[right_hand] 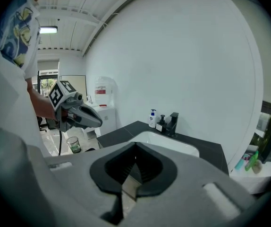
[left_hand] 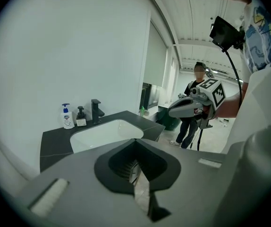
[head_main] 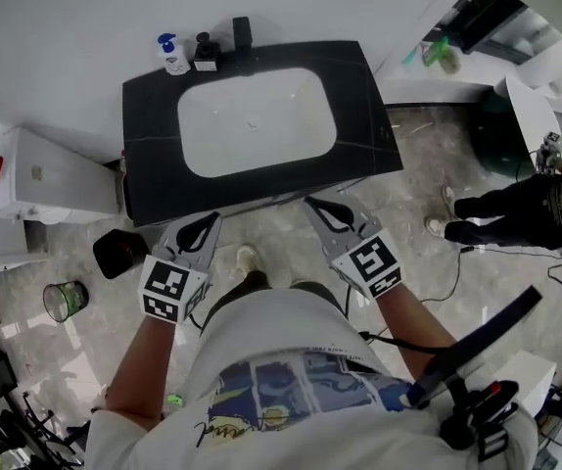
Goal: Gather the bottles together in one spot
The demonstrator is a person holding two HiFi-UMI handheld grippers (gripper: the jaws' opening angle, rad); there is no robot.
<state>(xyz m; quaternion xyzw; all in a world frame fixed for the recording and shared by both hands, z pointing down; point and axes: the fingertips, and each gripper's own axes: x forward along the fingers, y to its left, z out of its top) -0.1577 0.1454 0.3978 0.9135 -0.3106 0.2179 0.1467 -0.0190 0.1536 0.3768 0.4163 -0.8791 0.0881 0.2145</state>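
Since the white pump bottle (head_main: 172, 55) and dark bottle (head_main: 206, 53) already stand paired at upper left of the counter (head_main: 359, 96), the left gripper (head_main: 208, 223) and right gripper (head_main: 316, 206) probably hang closed and empty.

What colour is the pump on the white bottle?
Blue. The pump shows best in the head view.

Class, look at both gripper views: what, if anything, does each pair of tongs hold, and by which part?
Nothing is held. The left tongs and the right tongs are both shut and empty, in front of the black sink counter.
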